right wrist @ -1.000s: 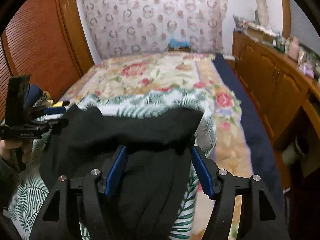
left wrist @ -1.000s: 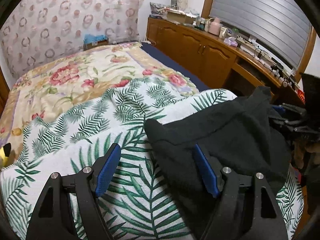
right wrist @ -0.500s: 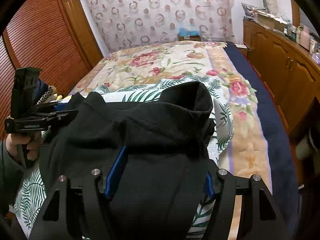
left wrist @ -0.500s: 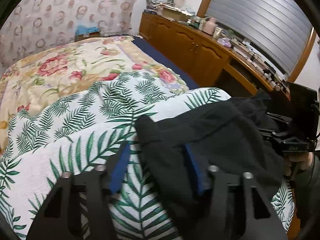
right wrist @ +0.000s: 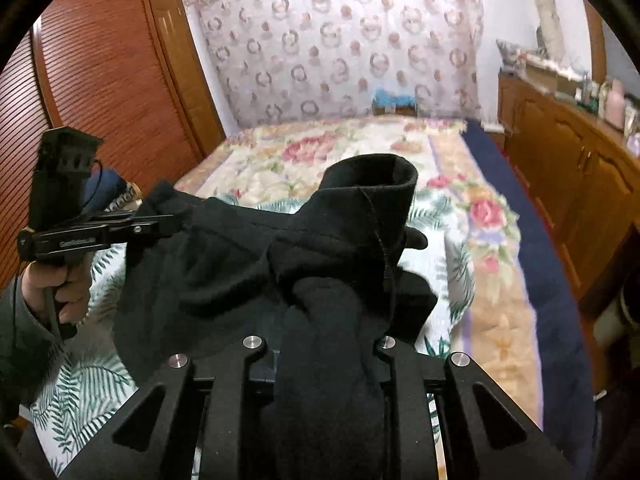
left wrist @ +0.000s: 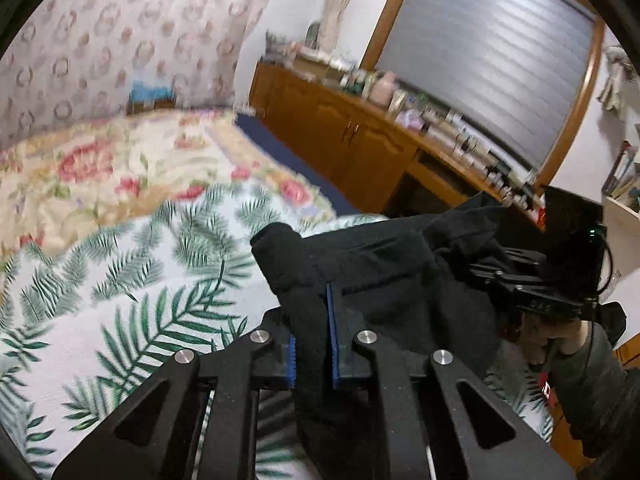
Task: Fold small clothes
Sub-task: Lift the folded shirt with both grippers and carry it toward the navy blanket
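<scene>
A small black garment hangs between my two grippers above the bed. My left gripper is shut on one end of it, the cloth pinched between its blue pads. My right gripper is shut on the other end of the black garment; its pads are hidden under bunched cloth. A folded cuff stands up past the right fingers. The right gripper also shows in the left wrist view, and the left gripper in the right wrist view.
A white cloth with green leaf print covers the near bed, over a floral bedspread. A wooden cabinet with clutter on top runs along the right. A slatted wooden wardrobe stands at the left.
Both grippers have closed on the ends of the black garment and lifted it off the leaf-print cloth. The garment has bunched up between them.
</scene>
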Available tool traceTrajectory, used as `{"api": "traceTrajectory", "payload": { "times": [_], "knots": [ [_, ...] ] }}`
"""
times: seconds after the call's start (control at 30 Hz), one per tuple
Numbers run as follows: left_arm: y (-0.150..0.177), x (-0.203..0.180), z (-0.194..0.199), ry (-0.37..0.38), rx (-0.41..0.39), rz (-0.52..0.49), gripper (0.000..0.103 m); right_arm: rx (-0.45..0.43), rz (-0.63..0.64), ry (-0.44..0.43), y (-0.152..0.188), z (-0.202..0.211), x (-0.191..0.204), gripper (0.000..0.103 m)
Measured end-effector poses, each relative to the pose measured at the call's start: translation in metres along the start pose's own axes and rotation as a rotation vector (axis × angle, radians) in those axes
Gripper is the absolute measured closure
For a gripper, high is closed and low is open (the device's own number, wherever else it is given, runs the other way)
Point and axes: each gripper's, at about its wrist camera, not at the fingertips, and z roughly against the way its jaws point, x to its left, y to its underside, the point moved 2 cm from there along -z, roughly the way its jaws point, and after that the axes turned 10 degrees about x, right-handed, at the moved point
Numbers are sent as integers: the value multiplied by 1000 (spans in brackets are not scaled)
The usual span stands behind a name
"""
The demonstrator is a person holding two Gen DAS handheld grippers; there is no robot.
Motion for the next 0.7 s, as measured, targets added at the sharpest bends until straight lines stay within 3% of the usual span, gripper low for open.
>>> {"api": "traceTrajectory", "payload": {
  "times": [0.2, 0.7],
  "knots": [
    [2, -12, 58, -71, -103, -39, 91, -94, 53, 6, -9, 26, 27, 82],
    [48, 33, 184, -289, -269, 10, 91, -128, 292, -65, -64, 11, 110, 82]
  ]
}}
